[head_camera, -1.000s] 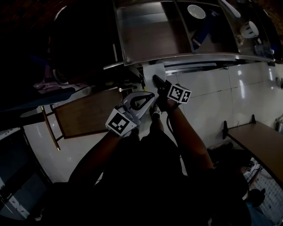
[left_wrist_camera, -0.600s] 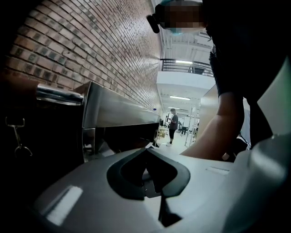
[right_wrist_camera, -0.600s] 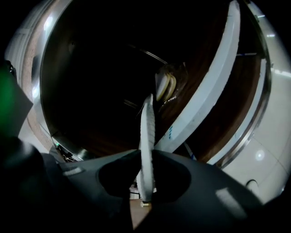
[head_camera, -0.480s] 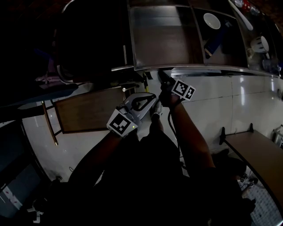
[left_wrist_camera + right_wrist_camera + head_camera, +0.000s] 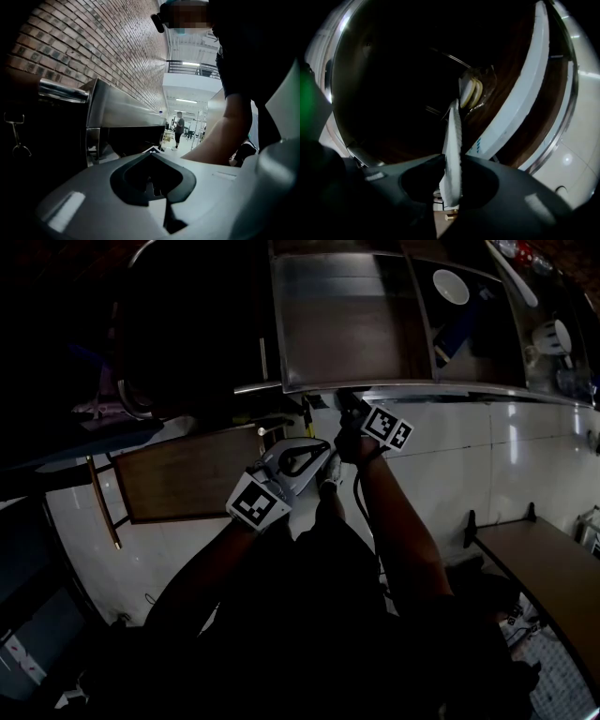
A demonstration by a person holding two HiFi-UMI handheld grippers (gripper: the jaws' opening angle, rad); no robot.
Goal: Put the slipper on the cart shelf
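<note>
Right gripper view: looks straight into the cart shelf (image 5: 548, 117), with its brown floor and steel rim. Holds the slipper (image 5: 452, 136) edge-on and upright at the mouth of the cart shelf, apparently not yet resting on the floor. Best done by carrying the sole further in over the brown floor, rolling it flat, lowering until it rests, and only then letting go. Worth steering clear of the steel rim and of the long white piece (image 5: 520, 89) lying deeper in the cart shelf. Possibly the matching slipper, but impossible to tell. Letting go here would probably tip the sole off the edge. Right gripper (image 5: 452, 161) nearly closed, its pads pressing both faces of the thin white sole.

Left gripper view: left gripper (image 5: 152, 152) drawn together, with nothing between the jaws. Touches nothing. Steel flank of the cart (image 5: 117, 112) just ahead.

Head view: right gripper pushed up to the cart's near rim, tips tucked just beneath it, so neither the grip nor the slipper shows from here. Left gripper waits just short of the cart, beside the right wrist. Shows a white bowl (image 5: 450, 285) up on the cart's top tray.
</note>
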